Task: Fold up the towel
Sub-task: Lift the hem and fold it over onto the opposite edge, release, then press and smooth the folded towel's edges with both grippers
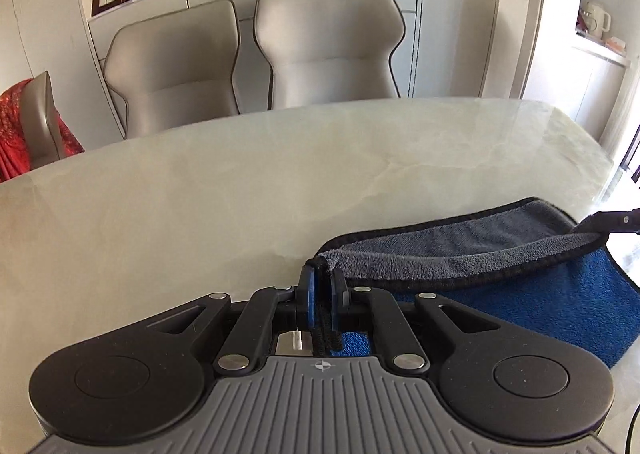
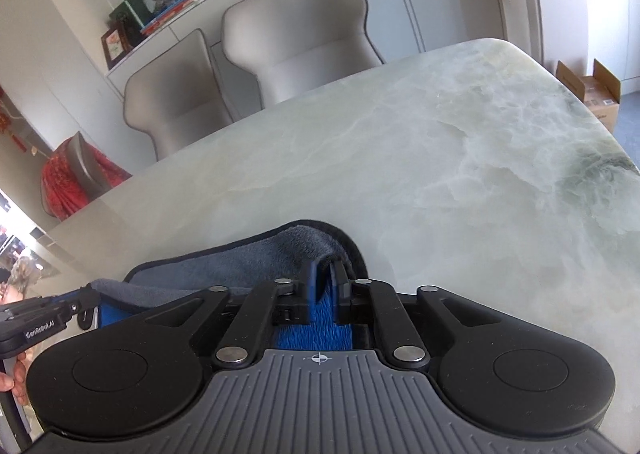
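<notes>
A towel (image 1: 480, 250), blue on one face and grey on the other with a black hem, lies folded over on the marble table (image 1: 240, 194). Its grey fold runs from one gripper to the other. My left gripper (image 1: 323, 282) sits at the fold's left corner. The jaws stand slightly apart, the black hem hangs loose between them, and a pale sliver shows beside the left pad. My right gripper (image 2: 326, 278) is at the other corner of the towel (image 2: 240, 266), open, with blue cloth visible in the gap. Each gripper shows at the edge of the other view, the right one (image 1: 612, 220) and the left one (image 2: 52, 310).
Two beige chairs (image 1: 320, 50) stand behind the table's far edge. A third chair draped with red cloth (image 1: 16, 126) is at the far left. A cardboard box (image 2: 592, 94) sits on the floor past the table's right end. Bare marble (image 2: 440, 174) stretches beyond the towel.
</notes>
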Action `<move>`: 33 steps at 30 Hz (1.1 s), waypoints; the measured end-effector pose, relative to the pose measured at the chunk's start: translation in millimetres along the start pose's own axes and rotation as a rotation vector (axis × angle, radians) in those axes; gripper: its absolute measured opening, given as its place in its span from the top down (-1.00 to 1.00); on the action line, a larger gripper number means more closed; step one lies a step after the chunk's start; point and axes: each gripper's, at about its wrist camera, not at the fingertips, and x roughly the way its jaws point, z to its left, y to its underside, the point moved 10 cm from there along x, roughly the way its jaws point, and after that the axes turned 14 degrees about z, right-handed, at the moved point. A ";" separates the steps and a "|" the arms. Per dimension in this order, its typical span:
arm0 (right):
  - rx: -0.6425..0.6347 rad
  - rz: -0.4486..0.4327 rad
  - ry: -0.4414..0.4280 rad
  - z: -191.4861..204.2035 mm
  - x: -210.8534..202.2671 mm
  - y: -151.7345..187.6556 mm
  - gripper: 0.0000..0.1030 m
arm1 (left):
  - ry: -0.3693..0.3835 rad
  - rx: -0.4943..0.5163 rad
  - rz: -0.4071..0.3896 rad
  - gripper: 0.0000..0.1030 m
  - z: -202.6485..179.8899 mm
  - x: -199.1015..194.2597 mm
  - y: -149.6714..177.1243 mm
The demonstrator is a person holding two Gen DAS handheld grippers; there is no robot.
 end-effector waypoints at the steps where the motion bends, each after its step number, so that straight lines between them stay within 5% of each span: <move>1: 0.000 -0.017 0.005 -0.8 -1.5 -2.1 0.44 | -0.007 -0.004 0.004 0.77 2.2 2.3 -0.1; 6: -0.026 -0.065 0.020 -3.5 -6.5 -9.0 0.42 | -0.024 -0.056 -0.007 0.45 19.8 4.5 -0.1; 14: -0.099 -0.187 0.063 -1.0 -26.2 -10.1 0.42 | -0.075 -0.097 -0.042 0.45 39.7 -1.0 4.3; 25: -0.399 -0.027 0.032 53.3 9.7 8.5 0.42 | 0.033 0.032 -0.137 0.42 -8.7 -18.6 5.6; 29: -0.539 0.018 0.072 74.2 27.7 17.1 0.42 | 0.086 0.085 -0.106 0.37 -29.4 -1.7 0.6; 33: -0.545 0.046 0.120 70.4 43.8 14.0 0.42 | 0.063 0.127 -0.041 0.36 -34.9 26.9 -2.7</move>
